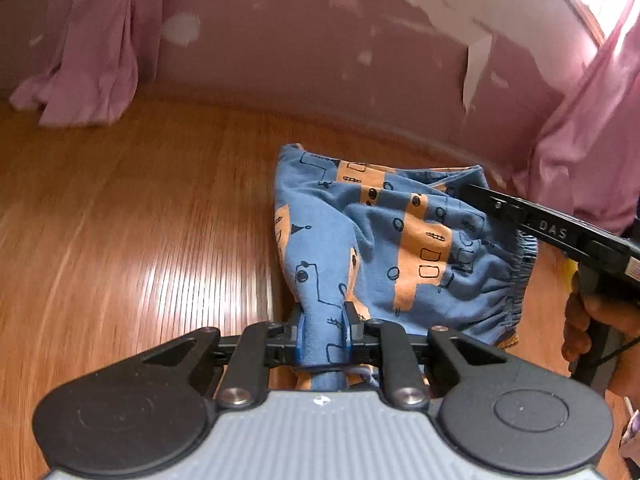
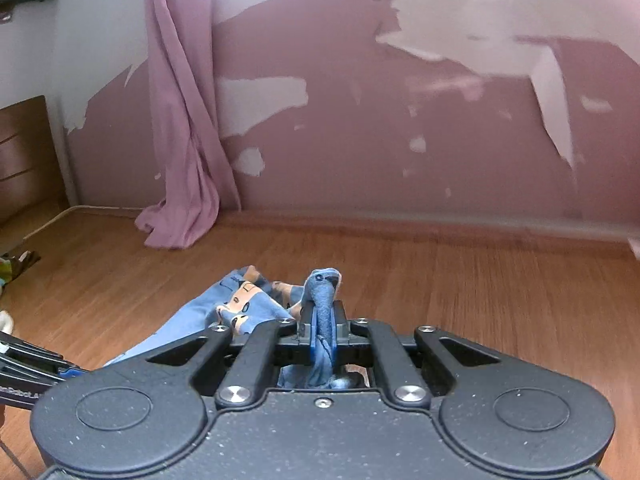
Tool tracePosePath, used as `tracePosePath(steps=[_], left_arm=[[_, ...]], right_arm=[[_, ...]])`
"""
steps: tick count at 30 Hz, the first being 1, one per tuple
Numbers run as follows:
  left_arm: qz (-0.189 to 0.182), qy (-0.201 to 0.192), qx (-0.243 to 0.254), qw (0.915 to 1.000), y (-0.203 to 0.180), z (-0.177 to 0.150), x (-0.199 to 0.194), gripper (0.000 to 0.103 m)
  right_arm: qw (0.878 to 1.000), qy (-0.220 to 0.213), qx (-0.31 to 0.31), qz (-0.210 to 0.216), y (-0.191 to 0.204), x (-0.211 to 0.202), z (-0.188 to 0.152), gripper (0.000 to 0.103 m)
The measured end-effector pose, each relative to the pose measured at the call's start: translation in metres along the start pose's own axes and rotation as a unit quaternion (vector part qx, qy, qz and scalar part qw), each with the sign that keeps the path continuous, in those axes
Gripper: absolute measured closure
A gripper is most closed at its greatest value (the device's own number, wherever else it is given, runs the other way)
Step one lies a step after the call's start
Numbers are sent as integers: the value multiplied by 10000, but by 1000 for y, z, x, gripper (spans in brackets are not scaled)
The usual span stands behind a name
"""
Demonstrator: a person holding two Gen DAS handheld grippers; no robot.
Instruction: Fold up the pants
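While the left gripper point(image 1: 323, 326) squeezes a bunch of blue cloth between its two fingers, the right gripper point(image 2: 322, 330) pinches another bunch the same way. Both are closed tight on the pants point(image 1: 384, 236). The pants are blue with orange blocks and little black drawings on them. In the left wrist view they hang and spread out in front of the left gripper, above the floor point(image 1: 140, 220), with the stretchy waistband point(image 1: 520, 280) bunched up on the right side. The right gripper shows there too, as a long black bar coming in from the right, and a hand point(image 1: 592, 324) holds its handle.

In the right wrist view a twist of blue cloth sticks up past the fingers, and the rest of the pants drop away to the left.

The floor is shiny brown wood. Behind it is a pink wall point(image 2: 400, 140) with white patches where the paint has peeled off. A pink curtain point(image 2: 184, 140) hangs down and its end sits on the floor.
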State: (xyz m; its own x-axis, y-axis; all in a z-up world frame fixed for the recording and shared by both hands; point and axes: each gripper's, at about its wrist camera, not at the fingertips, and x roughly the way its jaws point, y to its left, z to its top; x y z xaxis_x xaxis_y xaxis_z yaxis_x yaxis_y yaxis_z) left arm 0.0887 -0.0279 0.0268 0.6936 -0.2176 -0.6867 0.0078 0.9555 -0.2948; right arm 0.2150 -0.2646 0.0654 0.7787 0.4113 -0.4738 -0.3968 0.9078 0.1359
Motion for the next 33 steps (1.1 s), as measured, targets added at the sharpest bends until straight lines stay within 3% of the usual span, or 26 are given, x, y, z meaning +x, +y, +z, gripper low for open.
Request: tracePosePath(steps=[4,8,15,22,27,33], left_arm=[[-103,-183,-170,9996,7,36,19,84],[-63,-196,-226,9995,10,63,55,84],[113,148,-276,9994,32,60,109,83],[116,91,-105,9998,34,51,111,76],[160,117,-224,9996,38,57,105,61],[445,-180,-95,9988,32,59,83,25]], right_arm=[[10000,20,-35,68,-18,38,39,97],[9997,229,-66,103,-37,82,55,97],[9969,784,-81,37,-61,142,28,98],[9973,733,97,45,-66,146,15,97],[9973,697,23,-215,-62,138,17,79],[9969,467,-190,-607,-47,105,19,43]])
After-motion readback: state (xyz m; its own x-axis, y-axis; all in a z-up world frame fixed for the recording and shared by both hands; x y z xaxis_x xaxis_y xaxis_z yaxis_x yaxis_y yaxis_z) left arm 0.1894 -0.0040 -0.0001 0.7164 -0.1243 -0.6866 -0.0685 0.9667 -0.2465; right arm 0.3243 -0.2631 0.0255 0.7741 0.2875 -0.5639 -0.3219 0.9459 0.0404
